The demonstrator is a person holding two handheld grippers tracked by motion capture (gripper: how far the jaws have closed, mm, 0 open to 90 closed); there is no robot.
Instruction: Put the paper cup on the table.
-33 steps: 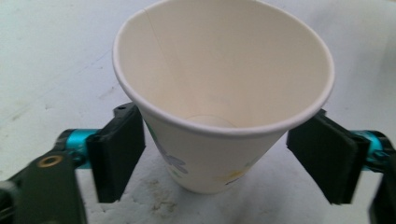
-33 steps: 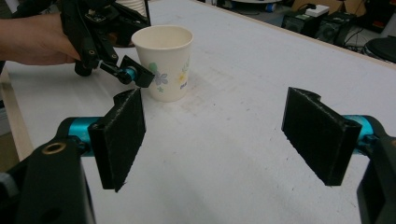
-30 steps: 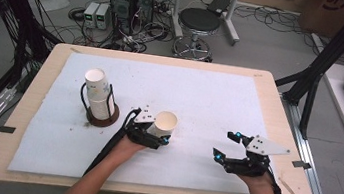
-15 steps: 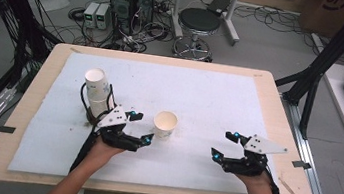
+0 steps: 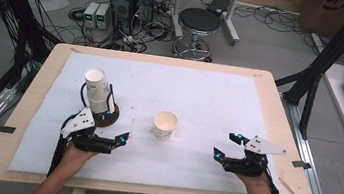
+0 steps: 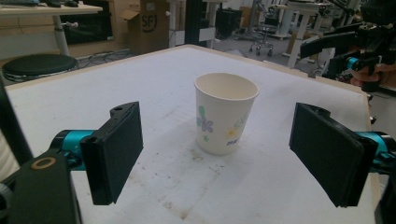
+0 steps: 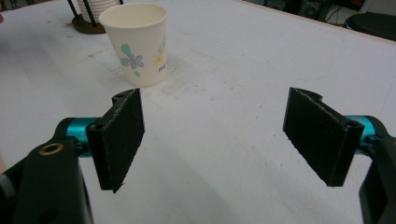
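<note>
Brown holder base (image 5: 107,117) half behind left claw (image 5: 115,140)

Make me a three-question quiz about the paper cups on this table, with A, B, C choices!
1. Where does the single paper cup stand?
A. between the two grippers
B. on the stool
C. inside the holder

2. What is printed on that cup?
A. red stripes
B. flowers
C. nothing

3. How is the left gripper?
A. shut on the cup
B. open, holding nothing
C. shut on a spoon

Answers: 1 A, it stands on the white mat between both grippers. 2 B, small flowers show on its side. 3 B, its jaws stand wide apart, short of the cup.
</note>
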